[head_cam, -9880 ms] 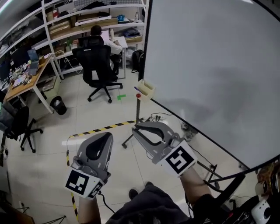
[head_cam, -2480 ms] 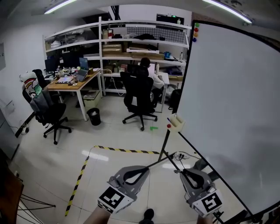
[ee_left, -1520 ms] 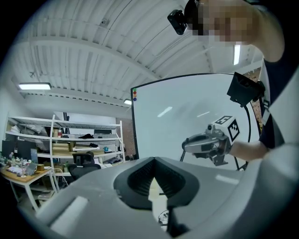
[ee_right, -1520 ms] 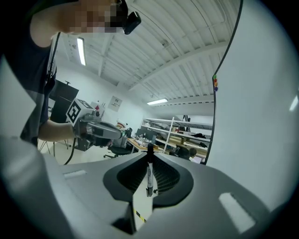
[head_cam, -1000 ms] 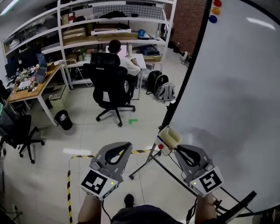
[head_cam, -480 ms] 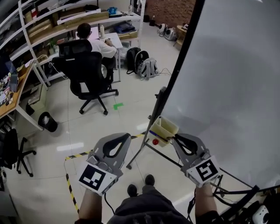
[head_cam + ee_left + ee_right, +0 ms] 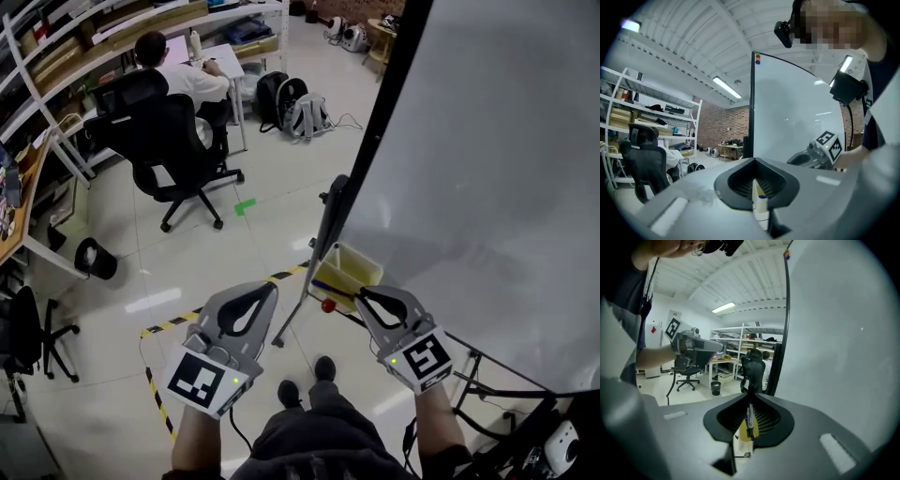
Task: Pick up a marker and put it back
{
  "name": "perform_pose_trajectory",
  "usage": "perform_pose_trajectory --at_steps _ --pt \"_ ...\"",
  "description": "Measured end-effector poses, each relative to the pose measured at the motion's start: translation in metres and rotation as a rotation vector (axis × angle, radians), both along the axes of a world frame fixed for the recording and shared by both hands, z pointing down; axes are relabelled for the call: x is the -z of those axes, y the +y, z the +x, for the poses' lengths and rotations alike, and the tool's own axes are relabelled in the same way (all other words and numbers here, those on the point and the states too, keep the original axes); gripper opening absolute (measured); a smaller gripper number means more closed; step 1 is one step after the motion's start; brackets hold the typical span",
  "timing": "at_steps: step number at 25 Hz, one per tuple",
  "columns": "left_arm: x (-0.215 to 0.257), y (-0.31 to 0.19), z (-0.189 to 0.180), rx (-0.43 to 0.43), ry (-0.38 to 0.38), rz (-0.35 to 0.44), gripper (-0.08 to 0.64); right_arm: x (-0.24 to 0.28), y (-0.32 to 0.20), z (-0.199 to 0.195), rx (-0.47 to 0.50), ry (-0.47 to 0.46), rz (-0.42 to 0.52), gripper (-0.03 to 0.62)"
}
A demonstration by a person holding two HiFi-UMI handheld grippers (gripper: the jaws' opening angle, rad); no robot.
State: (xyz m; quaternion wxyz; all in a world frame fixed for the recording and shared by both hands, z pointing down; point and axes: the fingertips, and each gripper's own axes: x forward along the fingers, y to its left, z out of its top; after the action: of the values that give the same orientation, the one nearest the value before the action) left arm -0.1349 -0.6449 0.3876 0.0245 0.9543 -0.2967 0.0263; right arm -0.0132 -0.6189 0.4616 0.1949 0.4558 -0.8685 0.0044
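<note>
Marker (image 7: 749, 420) status: clamped in the right gripper (image 7: 360, 297), whose jaws are closed on its barrel close to their tips. In the head view the free end reaches past the tips along the near edge of the tray (image 7: 349, 266), which hangs at the lower left corner of the whiteboard (image 7: 487, 169). The left gripper (image 7: 271, 289) sits left of the tray and apart from it, jaws drawn together on nothing. I judge it has no part in this step.

Step in hand, as I read it, is returning the marker to the tray. Recommendations:
- Line the barrel up with the tray's long side before lowering, so neither end catches the rim.
- Bring the marker below the rim before I ease the jaws apart.
- Back the gripper out along its own line, clear of the near edge.

Not established:
- Whether the marker already touches the tray; no view settles it.
- The tray's contents. The left gripper view shows only a blue-tipped item inside.
- The small red round object (image 7: 327, 305) under the tray's near edge, which I cannot identify.
- The marker's far end, which is lost behind the jaw tips in the right gripper view.
</note>
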Motion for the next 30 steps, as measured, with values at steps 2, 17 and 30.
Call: perform_pose_trajectory --at_steps 2,17,30 --pt "-0.008 -0.002 0.001 -0.002 -0.006 -0.017 0.006 -0.011 -0.001 0.000 -0.008 -0.013 -0.020 0.038" --pt "-0.029 -0.001 0.006 -0.016 -0.042 -0.062 0.006 -0.052 0.000 0.004 -0.062 -0.038 -0.080 0.041" --pt "-0.009 0.007 0.006 -0.033 -0.030 -0.015 0.006 -0.018 0.012 0.008 -0.025 0.012 0.011 0.087"
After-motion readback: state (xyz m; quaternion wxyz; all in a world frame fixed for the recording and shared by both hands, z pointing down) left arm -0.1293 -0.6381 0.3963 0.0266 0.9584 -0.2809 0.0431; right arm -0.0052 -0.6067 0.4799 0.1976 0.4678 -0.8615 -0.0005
